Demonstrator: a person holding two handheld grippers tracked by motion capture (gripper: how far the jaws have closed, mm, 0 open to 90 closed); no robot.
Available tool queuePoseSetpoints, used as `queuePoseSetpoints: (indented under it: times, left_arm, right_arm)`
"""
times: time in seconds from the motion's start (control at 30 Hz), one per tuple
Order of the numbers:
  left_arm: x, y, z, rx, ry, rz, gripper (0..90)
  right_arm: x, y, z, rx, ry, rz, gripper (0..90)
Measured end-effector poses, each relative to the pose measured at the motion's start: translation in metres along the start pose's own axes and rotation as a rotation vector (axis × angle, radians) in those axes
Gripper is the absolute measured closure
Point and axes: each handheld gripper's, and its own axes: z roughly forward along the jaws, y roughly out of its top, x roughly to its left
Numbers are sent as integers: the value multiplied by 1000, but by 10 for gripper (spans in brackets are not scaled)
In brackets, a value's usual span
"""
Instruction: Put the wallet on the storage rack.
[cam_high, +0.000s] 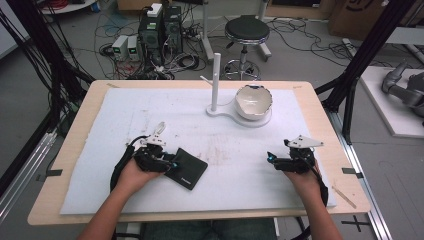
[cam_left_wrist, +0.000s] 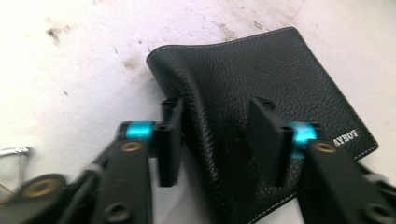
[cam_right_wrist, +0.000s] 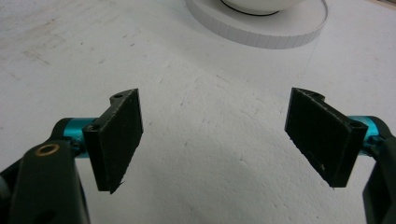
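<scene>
A wooden surface (cam_high: 320, 115) carries a large white foam sheet (cam_high: 150, 110), marked with brownish smudges near its middle. Around it stand black frame legs, and on the floor beyond are computer towers (cam_high: 160, 30), tangled cables and a round black stool (cam_high: 246, 30).

At the far middle of the sheet sits a white stand (cam_high: 220, 111) with a tall upright post and a round base; a white bowl (cam_high: 253, 101) with a dark rim rests on that base. The right gripper view shows the edge of the same base (cam_right_wrist: 261, 32) at the top of the frame.

A black pebbled-leather wallet (cam_high: 187, 168) lies near the front left of the sheet, folded shut, with pale stitching along its edges and small white lettering at one corner.

The person's left hand (cam_high: 131, 176) holds the left gripper (cam_high: 167, 162) at the wallet's left end. In the left gripper view its jaws stand partly open, one on each side of a raised hump in the wallet (cam_left_wrist: 261, 84); the left gripper (cam_left_wrist: 217, 140) straddles this fold, the left pad at its flank, but a firm pinch cannot be told.

The right hand (cam_high: 305, 180) holds the right gripper (cam_high: 272, 159) at the front right, well apart from the wallet. In the right gripper view the right gripper (cam_right_wrist: 219, 140) has its jaws wide open with only bare sheet between them.
</scene>
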Motion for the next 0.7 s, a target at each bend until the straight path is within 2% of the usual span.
queuePoseSetpoints:
  times: [0.03,0.07,0.13,0.17,0.23,0.3,0.5,0.7]
  left_arm:
    - [-1,1,1,0,-1,14,694]
    - [-1,0,1,-20,-8,22,729]
    - [0,0,1,-33,-11,13,761]
    - [1,-2,-1,-61,-21,-8,781]
    - [2,-2,-4,-88,-39,-20,802]
    - [3,-1,-7,-100,-47,-19,811]
    - [-3,8,-18,-155,-78,19,819]
    - [-12,22,-24,-168,-73,63,822]
  right_arm:
    - [0,0,0,2,1,0,195]
    - [0,0,1,4,-1,1,195]
    - [0,0,0,4,-4,-2,195]
    - [0,0,0,3,-3,1,195]
    - [0,-1,0,3,-4,-4,194]
    - [0,0,0,5,-3,-1,195]
    - [2,0,2,15,0,-11,195]
    - [4,1,3,8,-4,-16,194]
